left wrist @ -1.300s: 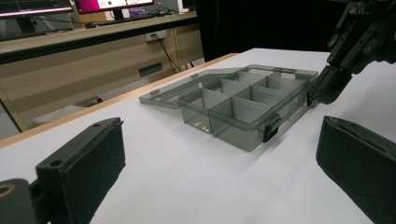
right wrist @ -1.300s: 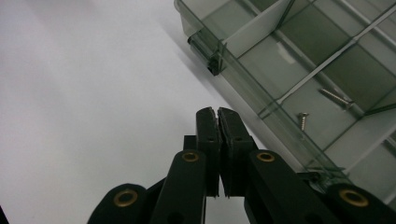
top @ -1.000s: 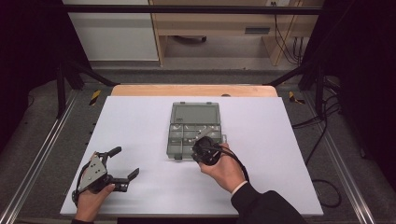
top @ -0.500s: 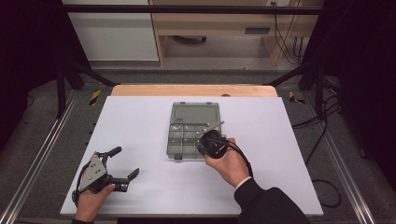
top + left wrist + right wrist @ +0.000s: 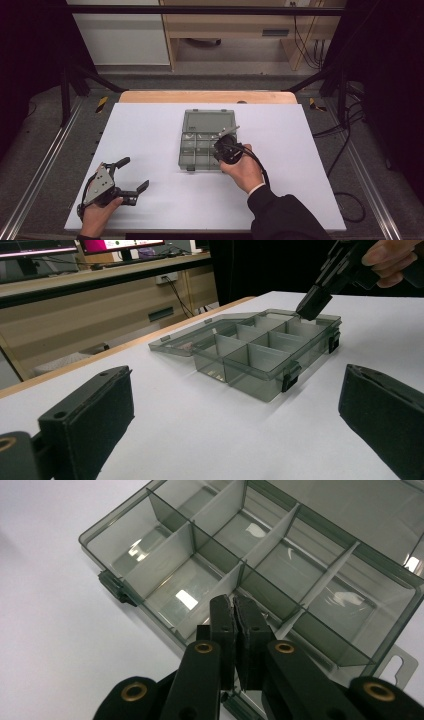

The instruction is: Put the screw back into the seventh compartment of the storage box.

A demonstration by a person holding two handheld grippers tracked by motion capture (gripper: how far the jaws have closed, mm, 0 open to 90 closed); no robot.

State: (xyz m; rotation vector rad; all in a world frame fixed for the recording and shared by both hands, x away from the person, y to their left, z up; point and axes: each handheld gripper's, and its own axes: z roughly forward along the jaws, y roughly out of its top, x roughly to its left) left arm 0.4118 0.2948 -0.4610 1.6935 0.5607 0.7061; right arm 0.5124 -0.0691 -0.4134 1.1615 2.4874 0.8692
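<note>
White sheeting covers the table point(image 5: 150, 130), and a strip of bare wood is seen along its far edge. Beyond it, a dim room with a pale wooden bench and trailing cables can be made out.

A smoky transparent compartment box point(image 5: 200, 150) is placed near the middle of the table, with its lid point(image 5: 209, 121) folded back flat on the far side. The tray is divided by pale partitions into several cells, which appear bare in the right gripper view point(image 5: 200, 555). Two dark latches are seen on its near wall in the left gripper view point(image 5: 287, 380).

The right gripper point(image 5: 223, 146) is held over the right part of the box, tilted down toward it. In the right gripper view point(image 5: 236, 605) its jaws are pressed together with barely a slit between them, and nothing can be seen clamped there. Their tips are poised above a cell at the near side of the tray; whether a partition is touched cannot be told. From the left gripper view the same gripper point(image 5: 312, 305) is seen at the box's far right corner, close over the rim.

The left gripper point(image 5: 131, 175) is kept low over the table at the near left, well apart from the box. Its jaws are spread wide, as shown in the left gripper view point(image 5: 235, 415), with only white table between them.
</note>
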